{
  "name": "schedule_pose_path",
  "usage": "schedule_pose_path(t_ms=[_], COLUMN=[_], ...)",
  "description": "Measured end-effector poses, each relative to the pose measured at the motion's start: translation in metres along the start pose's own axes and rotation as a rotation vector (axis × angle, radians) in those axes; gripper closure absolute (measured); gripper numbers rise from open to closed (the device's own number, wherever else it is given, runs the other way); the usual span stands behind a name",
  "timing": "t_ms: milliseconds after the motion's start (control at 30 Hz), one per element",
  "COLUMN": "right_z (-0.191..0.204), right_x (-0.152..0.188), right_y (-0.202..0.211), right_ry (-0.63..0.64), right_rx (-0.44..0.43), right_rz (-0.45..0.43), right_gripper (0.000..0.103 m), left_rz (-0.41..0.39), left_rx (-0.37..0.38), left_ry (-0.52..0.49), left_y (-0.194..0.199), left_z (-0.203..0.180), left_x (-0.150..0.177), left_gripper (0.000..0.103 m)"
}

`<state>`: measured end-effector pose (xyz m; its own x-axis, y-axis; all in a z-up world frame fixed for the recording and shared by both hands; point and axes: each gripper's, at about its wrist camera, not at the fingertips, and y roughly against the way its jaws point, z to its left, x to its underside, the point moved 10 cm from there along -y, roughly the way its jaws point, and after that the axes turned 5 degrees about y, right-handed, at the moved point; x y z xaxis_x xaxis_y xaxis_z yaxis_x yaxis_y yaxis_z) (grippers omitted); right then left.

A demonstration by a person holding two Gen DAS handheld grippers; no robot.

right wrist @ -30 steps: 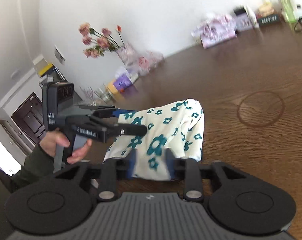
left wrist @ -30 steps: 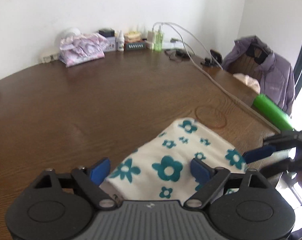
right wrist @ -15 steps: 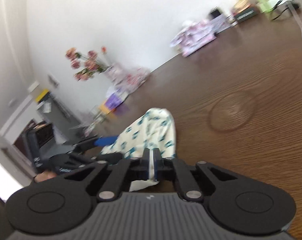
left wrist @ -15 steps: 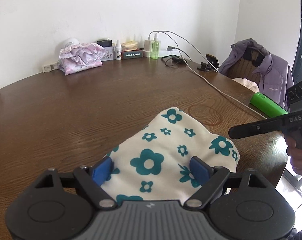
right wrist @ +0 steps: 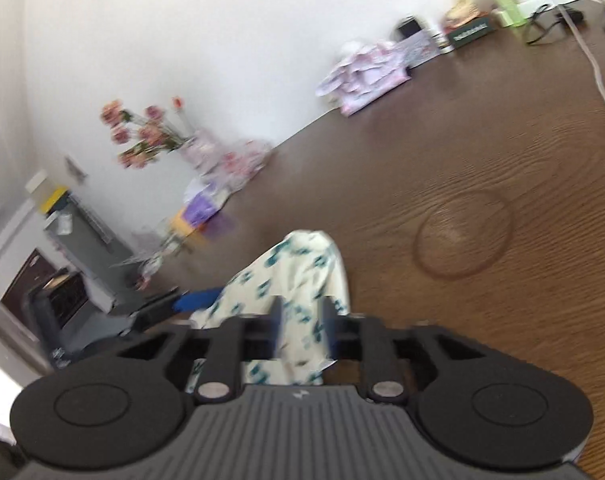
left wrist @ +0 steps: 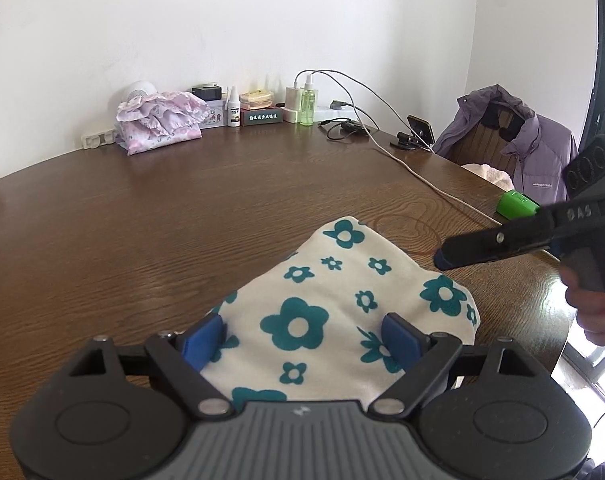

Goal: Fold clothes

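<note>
Folded floral garment (left wrist: 334,304) lay on the worktop (left wrist: 142,232) between the wide-open left tool (left wrist: 302,338); right tool (right wrist: 302,332) was opening around its edge; best pressed flat.

Left gripper (left wrist: 302,338): black linkage arms, bright blue pads (left wrist: 400,338), silver pivot screws, two round black discs flanking a grey ribbed housing with a small white mark. Right gripper (right wrist: 302,330): same build, blurred in its own view; from the side, a long black body lettered "DAS". Hand (left wrist: 594,304) bare; no sleeve visible.
</note>
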<state>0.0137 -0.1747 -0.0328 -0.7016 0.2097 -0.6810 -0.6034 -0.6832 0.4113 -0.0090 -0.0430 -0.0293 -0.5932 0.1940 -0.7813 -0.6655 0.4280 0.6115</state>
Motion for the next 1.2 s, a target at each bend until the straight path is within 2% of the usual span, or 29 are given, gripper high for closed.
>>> schedule_pose_path(t_ms=[33,167,200,233,333,400,433,467,533,567,600,667,767,800,833,867,900,933,1000,1133,1167,1200], right_z=[0.002,0.004,0.004,0.005,0.008,0.008,0.008,0.010,0.016,0.018,0.020,0.021,0.021,0.021,0.021,0.021,0.022,0.023,0.026,0.034,0.035,0.033], right_x=[0.000,0.007,0.009,0.012,0.016,0.016,0.016,0.015,0.013,0.012,0.013,0.014,0.015,0.016,0.016,0.016,0.017,0.018,0.022,0.026,0.024,0.020], right_y=[-0.007,-0.033,-0.035,-0.040,-0.041,-0.035,-0.032,-0.027,-0.017,-0.014,-0.013,-0.014,-0.027,-0.032,-0.034,-0.035,-0.034,-0.031,-0.028,-0.018,-0.014,-0.010], right_ry=[0.000,-0.007,-0.016,-0.032,-0.070,-0.096,-0.116,-0.113,-0.069,-0.041,-0.035,-0.046,-0.053,-0.060,-0.071,-0.083,-0.089,-0.095,-0.100,-0.074,-0.065,-0.061], right_rx=[-0.007,-0.014,-0.027,-0.039,-0.048,-0.045,-0.048,-0.037,-0.011,0.001,0.000,-0.012,-0.002,0.014,0.019,0.023,0.034,0.046,0.068,0.093,0.094,0.106], right_rz=[0.007,0.063,0.067,0.101,0.121,0.122,0.120,0.100,0.064,0.059,0.053,0.044,0.062,0.068,0.068,0.067,0.058,0.048,0.036,0.039,0.032,0.008], right_gripper=[0.035,0.038,0.047,0.076,0.087,0.088,0.087,0.086,0.074,0.069,0.064,0.064,0.064,0.064,0.067,0.073,0.081,0.086,0.089,0.089,0.087,0.082], left_rz=[0.001,-0.002,-0.003,-0.003,-0.006,-0.038,-0.058,-0.078,-0.141,-0.165,-0.179,-0.152,-0.090,-0.096,-0.094,-0.085,-0.075,-0.061,-0.036,-0.052,-0.059,-0.067], left_rx=[0.001,0.006,0.010,0.013,0.032,0.041,0.044,0.047,0.043,0.037,0.029,0.033,0.015,0.020,0.037,0.063,0.090,0.097,0.085,0.128,0.117,0.107], left_ry=[0.001,0.001,0.001,-0.001,-0.012,0.023,0.047,0.071,0.187,0.269,0.361,0.524,0.687,0.701,0.710,0.717,0.724,0.717,0.692,0.750,0.755,0.761], left_y=[0.000,0.000,0.000,0.000,-0.001,0.012,0.020,0.028,0.054,0.065,0.073,0.070,0.048,0.043,0.040,0.037,0.034,0.030,0.019,0.018,0.023,0.027], left_z=[0.000,0.001,0.001,0.002,0.003,0.008,0.012,0.016,0.035,0.047,0.059,0.075,0.087,0.088,0.086,0.081,0.077,0.073,0.067,0.073,0.079,0.085], left_x=[0.000,-0.001,-0.001,-0.001,-0.002,-0.004,-0.006,-0.008,-0.006,-0.001,0.007,0.022,0.034,0.031,0.028,0.025,0.022,0.020,0.018,0.022,0.023,0.024], left_gripper=[0.016,0.016,0.016,0.016,0.015,0.015,0.020,0.020,0.015,0.009,0.008,0.008,0.016,0.018,0.029,0.050,0.056,0.057,0.064,0.067,0.060,0.053])
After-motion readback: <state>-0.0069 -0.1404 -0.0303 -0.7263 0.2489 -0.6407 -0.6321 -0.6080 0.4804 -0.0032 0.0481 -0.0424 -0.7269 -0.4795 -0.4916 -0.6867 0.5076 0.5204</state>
